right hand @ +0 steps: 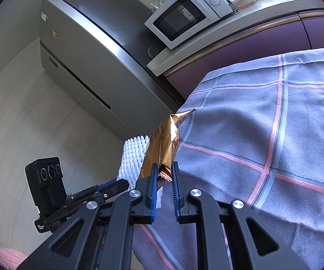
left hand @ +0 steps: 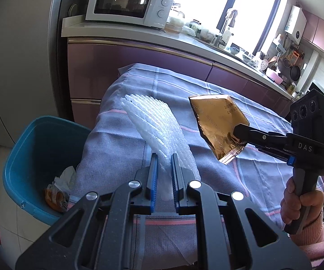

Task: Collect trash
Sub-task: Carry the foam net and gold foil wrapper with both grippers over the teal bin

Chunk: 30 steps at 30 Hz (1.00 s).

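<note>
Probably the biggest risk is a drop short of the blue bin [left hand: 26, 157] at the near left, because each piece is pinched only by one thin edge and could slip out over the floor. Going left to right, the left claw [left hand: 164, 166] is closed on the white foam net [left hand: 157, 130], lifted above the cloth-covered surface [left hand: 240, 175], and the right claw [right hand: 164, 175] is closed on the gold foil wrapper [left hand: 218, 123], which hangs in the air too.

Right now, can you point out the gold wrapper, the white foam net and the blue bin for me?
gold wrapper [left hand: 216, 121], left wrist view, on its flat face.
white foam net [left hand: 155, 121], left wrist view, on its ribbed middle.
blue bin [left hand: 26, 153], left wrist view, on its inner wall.
</note>
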Tool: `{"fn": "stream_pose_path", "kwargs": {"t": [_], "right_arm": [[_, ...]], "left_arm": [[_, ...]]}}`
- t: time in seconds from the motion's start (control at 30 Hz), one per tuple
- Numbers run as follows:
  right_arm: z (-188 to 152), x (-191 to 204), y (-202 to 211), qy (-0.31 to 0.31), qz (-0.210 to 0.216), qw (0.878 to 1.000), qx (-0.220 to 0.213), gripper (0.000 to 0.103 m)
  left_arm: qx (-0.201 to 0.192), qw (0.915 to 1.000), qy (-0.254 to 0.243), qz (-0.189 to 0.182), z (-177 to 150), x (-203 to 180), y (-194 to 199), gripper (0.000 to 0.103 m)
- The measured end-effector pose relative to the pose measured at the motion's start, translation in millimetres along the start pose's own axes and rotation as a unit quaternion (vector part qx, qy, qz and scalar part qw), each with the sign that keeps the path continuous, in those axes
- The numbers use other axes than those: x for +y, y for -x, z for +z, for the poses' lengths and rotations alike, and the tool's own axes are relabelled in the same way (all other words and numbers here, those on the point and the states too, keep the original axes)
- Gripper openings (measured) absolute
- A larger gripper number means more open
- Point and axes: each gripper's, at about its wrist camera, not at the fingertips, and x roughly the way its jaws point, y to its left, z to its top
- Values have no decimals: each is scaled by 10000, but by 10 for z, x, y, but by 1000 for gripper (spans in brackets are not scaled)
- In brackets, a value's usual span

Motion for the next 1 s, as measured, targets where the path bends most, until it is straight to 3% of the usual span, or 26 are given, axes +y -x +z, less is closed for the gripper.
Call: {"fn": "stream_pose_path", "kwargs": {"t": [1.0], "right_arm": [[-9,253,-383,286,168,9987,380,12]], "left_arm": [[-230,9987,359,282,-60,323,286,12]]}}
